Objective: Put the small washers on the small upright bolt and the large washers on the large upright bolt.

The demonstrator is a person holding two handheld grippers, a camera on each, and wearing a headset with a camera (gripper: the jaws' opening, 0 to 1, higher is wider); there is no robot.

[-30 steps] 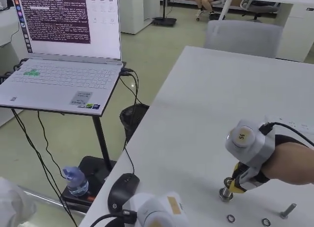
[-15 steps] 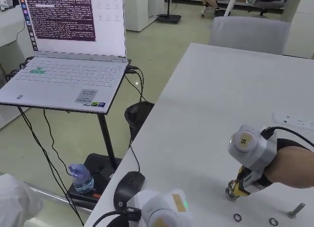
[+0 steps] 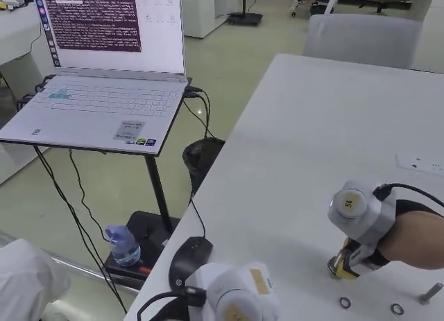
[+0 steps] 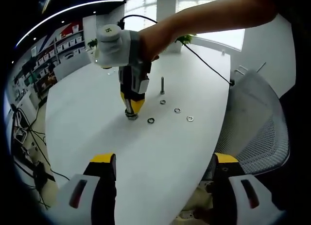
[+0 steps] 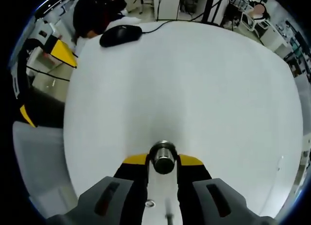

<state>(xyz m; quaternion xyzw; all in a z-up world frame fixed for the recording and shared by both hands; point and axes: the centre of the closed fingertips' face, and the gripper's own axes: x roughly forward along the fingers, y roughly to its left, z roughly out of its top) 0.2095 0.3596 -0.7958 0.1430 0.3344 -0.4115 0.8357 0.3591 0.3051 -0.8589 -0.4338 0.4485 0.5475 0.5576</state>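
Observation:
The large upright bolt stands on the white table, near its front. My right gripper comes down on it from above. In the right gripper view the yellow-tipped jaws press against both sides of the large bolt. The small upright bolt stands just beyond it. Several washers lie loose on the table between them, one close to the large bolt and another further right. My left gripper hangs open at the table's near edge, with nothing between its jaws.
An open laptop sits on a stand to the left of the table. A black mouse lies at the table's near corner. A white power strip is at the right, a grey chair behind, and a water bottle on the floor.
The head view has shifted down and left. My right gripper stays on the large bolt and the washers lie where they were.

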